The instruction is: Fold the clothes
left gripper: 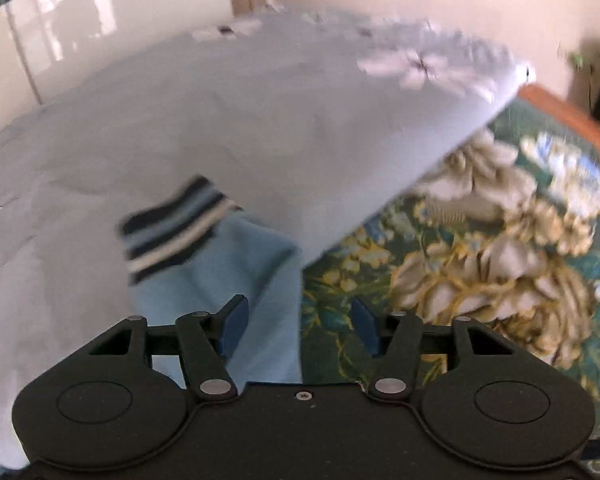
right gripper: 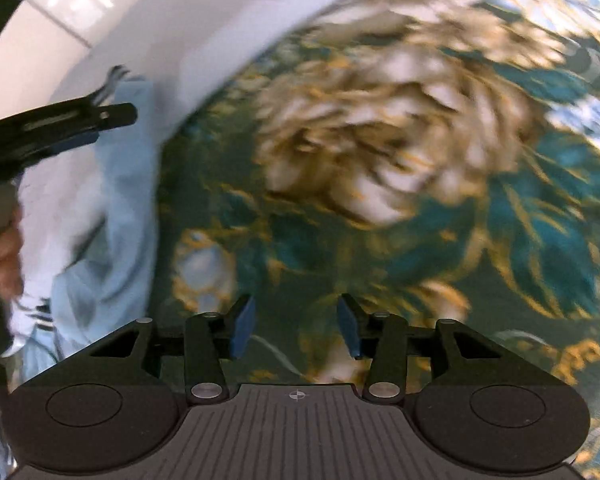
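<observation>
A light blue garment [left gripper: 256, 280] with a navy and white striped cuff [left gripper: 172, 224] lies on a pale lavender cloth [left gripper: 220, 120]. My left gripper [left gripper: 298, 320] is open just above the garment's right edge; nothing is between its blue pads. In the right wrist view the same blue garment [right gripper: 116, 216] hangs at the left, with the left gripper [right gripper: 68, 128] beside it. My right gripper [right gripper: 296, 324] is open and empty over the floral bedspread [right gripper: 380, 160].
The green floral bedspread [left gripper: 480, 260] covers the bed to the right. A wooden bed edge [left gripper: 572, 116] runs at the far right. A white glossy wardrobe [left gripper: 60, 32] and a beige wall stand behind. The right wrist view is motion-blurred.
</observation>
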Motion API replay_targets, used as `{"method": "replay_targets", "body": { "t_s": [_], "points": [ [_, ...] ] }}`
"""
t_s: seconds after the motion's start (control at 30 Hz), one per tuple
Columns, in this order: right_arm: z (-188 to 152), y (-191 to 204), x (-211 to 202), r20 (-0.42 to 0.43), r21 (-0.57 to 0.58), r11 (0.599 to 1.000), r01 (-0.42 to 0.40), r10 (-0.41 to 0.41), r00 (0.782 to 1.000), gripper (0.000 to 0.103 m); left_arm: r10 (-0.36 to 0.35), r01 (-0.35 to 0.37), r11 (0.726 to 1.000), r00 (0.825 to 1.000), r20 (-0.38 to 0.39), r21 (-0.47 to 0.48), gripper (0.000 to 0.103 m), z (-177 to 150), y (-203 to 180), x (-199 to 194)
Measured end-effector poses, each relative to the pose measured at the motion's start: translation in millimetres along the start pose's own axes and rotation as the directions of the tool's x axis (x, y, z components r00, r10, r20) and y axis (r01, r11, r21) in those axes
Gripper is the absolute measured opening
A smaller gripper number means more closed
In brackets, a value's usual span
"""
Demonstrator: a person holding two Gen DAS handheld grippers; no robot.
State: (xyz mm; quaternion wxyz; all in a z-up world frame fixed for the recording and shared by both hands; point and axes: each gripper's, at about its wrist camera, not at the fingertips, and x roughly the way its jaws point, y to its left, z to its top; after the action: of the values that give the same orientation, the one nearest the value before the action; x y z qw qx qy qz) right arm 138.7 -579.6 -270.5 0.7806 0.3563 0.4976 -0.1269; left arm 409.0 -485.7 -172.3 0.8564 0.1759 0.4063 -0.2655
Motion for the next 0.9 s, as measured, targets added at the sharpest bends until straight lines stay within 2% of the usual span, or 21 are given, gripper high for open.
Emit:
{"method": "replay_targets", "body": {
  "t_s": [0.03,0.07,0.1,0.13,0.23,0.33,0.4,0.47,0.53,0.6,0.67,0.73,0.77,0.8,0.87,0.9],
  "points": [
    [-1,-6,-1,-0.006,0.006,1.0,0.003,-0.003,1.0,0.043,0.005,-0.005,1.0,1.0,-0.014,0.012,0.041,0,-3,7],
    [-3,-13,-2,-0.012,0.012,1.0,0.006,-0.006,1.0,0.043,0.01,-0.01,1.0,1.0,-0.029,0.024,0.017,0,-6,15],
    [-3,-18,-1,-0.016,0.017,1.0,0.006,-0.005,1.0,0.043,0.016,-0.014,0.999,0.999,-0.043,0.036,0.004,0,-8,22],
    [-4,-22,-1,-0.018,0.022,1.0,0.005,-0.005,1.0,0.043,0.02,-0.018,0.999,0.998,-0.056,0.047,0.004,0,-11,29],
    [-5,-33,-2,-0.012,0.067,0.997,-0.03,0.031,0.999,0.043,-0.057,0.057,0.998,0.998,-0.02,-0.034,0.003,-3,-1,14],
    [-4,-32,-1,-0.002,0.08,0.996,-0.031,0.031,1.0,0.045,-0.198,0.203,0.976,0.977,0.075,-0.072,0.002,-4,15,-16],
    [-4,-28,1,-0.002,0.074,0.997,-0.026,0.027,1.0,0.046,-0.286,0.3,0.95,0.948,0.141,-0.089,0.002,-4,26,-37],
    [-5,-24,1,-0.006,0.074,0.997,-0.029,0.029,1.0,0.046,-0.369,0.395,0.913,0.906,0.207,-0.1,0.002,-5,37,-57],
    [-6,-20,1,-0.011,0.081,0.996,-0.039,0.04,0.999,0.046,-0.445,0.486,0.868,0.853,0.273,-0.103,0.001,-6,47,-78],
    [-9,-17,0,-0.014,0.079,0.996,-0.049,0.05,0.999,0.047,-0.511,0.57,0.816,0.791,0.336,-0.101,0.0,-6,58,-98],
    [-11,-14,3,-0.019,0.067,0.997,-0.048,0.049,0.999,0.047,-0.449,0.518,0.84,0.831,0.328,-0.164,0.0,-4,73,-95],
    [-11,-14,3,-0.014,0.07,0.997,-0.043,0.044,0.999,0.047,-0.389,0.45,0.865,0.88,0.272,-0.221,0.0,-5,84,-74],
    [-11,-13,3,-0.011,0.072,0.997,-0.04,0.041,0.999,0.047,-0.337,0.393,0.884,0.911,0.236,-0.253,0.0,-8,88,-62],
    [-11,-13,3,-0.008,0.075,0.996,-0.038,0.038,0.999,0.047,-0.299,0.346,0.895,0.933,0.199,-0.281,0.0,-11,90,-52],
    [-11,-14,1,0.004,0.08,0.996,-0.034,0.033,0.999,0.048,-0.251,0.287,0.891,0.957,0.146,-0.351,0.001,-23,94,-39],
    [-10,-16,-1,0.013,0.082,0.996,-0.032,0.032,0.999,0.048,-0.247,0.283,0.887,0.958,0.142,-0.365,0.001,-31,94,-40]
  ]
}}
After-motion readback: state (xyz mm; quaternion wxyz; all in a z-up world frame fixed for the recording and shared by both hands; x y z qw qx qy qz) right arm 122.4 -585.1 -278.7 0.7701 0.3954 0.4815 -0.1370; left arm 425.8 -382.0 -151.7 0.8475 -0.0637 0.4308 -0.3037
